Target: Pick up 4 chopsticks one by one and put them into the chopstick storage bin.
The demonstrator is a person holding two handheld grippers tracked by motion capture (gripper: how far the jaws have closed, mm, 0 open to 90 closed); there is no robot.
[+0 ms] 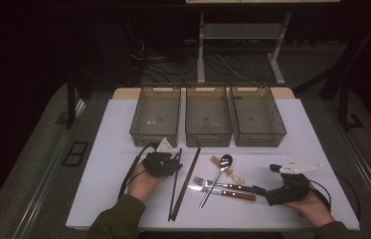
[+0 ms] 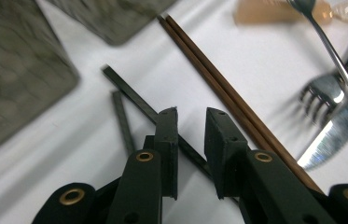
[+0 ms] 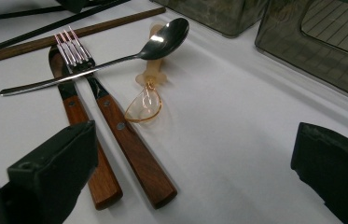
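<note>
left gripper [image 2: 191,116] has its jaws a narrow gap apart right over the black chopsticks [image 2: 129,95] lying on the table [image 1: 297,134]; I'd straddle both sticks squarely before squeezing. right gripper [image 3: 195,154] rests wide open

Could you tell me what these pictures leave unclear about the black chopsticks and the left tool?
- Black chopsticks: in the left gripper view the near ends run behind the left tool; whether its pads touch one cannot be told.
- Fork and knife: blurred there, handles cut off by the right edge.
- Left bin: in the high view its contents are too dim to tell.
</note>
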